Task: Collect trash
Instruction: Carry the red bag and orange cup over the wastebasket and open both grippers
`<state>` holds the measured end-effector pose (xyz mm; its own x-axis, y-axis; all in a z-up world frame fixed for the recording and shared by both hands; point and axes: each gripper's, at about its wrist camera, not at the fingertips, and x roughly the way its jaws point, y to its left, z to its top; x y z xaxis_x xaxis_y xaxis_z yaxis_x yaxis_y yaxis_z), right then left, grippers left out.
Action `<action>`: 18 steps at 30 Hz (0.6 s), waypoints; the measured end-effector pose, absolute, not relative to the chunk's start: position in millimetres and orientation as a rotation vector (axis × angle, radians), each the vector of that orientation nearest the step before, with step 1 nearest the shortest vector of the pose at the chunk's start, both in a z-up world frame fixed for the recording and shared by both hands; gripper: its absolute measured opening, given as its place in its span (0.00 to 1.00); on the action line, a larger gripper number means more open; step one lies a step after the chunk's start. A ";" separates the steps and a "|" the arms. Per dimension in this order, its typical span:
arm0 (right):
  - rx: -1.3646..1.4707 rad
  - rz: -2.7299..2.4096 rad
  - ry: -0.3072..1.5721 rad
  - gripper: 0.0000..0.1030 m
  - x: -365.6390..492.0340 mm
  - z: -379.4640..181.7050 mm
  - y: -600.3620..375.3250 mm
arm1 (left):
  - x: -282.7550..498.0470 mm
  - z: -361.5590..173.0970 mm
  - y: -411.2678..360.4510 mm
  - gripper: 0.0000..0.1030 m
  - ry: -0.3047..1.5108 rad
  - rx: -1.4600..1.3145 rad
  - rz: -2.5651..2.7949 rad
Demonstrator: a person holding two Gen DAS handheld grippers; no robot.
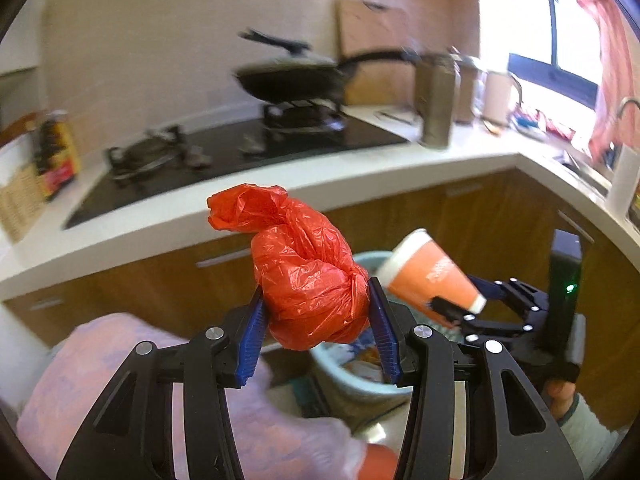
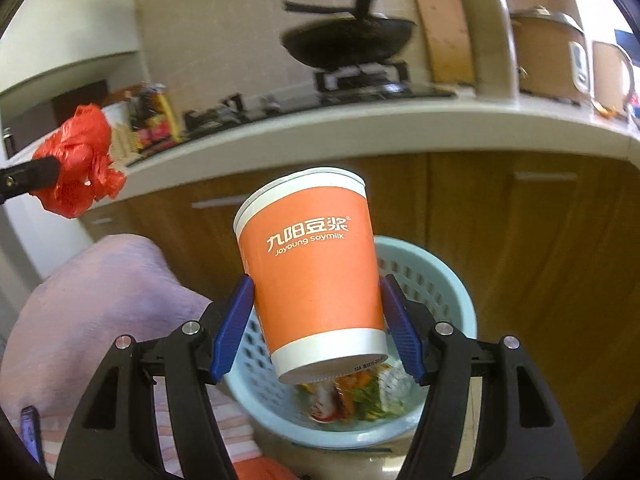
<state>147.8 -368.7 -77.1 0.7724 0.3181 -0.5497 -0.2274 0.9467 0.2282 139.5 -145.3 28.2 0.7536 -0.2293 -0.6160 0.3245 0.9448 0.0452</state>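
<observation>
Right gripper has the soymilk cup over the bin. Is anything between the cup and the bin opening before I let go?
Nothing visible. The orange cup hangs in the right gripper above the light blue bin, whose open top shows only trash already inside.

Crinkled glossy red plastic bag [image 1: 308, 280], smooth matt paper cup [image 2: 316, 276], perforated plastic basket [image 2: 444, 280], seemingly wood-grain cabinet doors [image 2: 500, 220]
</observation>
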 end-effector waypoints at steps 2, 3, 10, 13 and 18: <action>0.144 0.261 0.648 0.60 154.7 -85.6 -371.4 | 157.0 16.7 -161.7 0.44 0.690 0.163 -0.334; 0.134 0.243 0.654 0.60 159.5 -88.9 -372.0 | 164.8 11.7 -168.6 0.44 0.705 0.165 -0.341; 0.133 0.166 0.743 0.61 180.4 -116.8 -387.9 | 220.3 -27.9 -203.6 0.44 0.834 0.095 -0.412; 0.145 0.155 0.755 0.61 180.7 -121.9 -398.3 | 230.4 -40.0 -210.4 0.45 0.871 0.079 -0.426; 0.199 0.140 0.745 0.61 173.9 -119.0 -418.8 | 246.3 -68.1 -230.8 0.53 0.964 0.098 -0.457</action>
<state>173.9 -418.8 -119.0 0.7274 0.1964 -0.6575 -0.0558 0.9719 0.2286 246.3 -230.8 -68.1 0.4833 -0.3310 -0.8105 0.4172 0.9010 -0.1192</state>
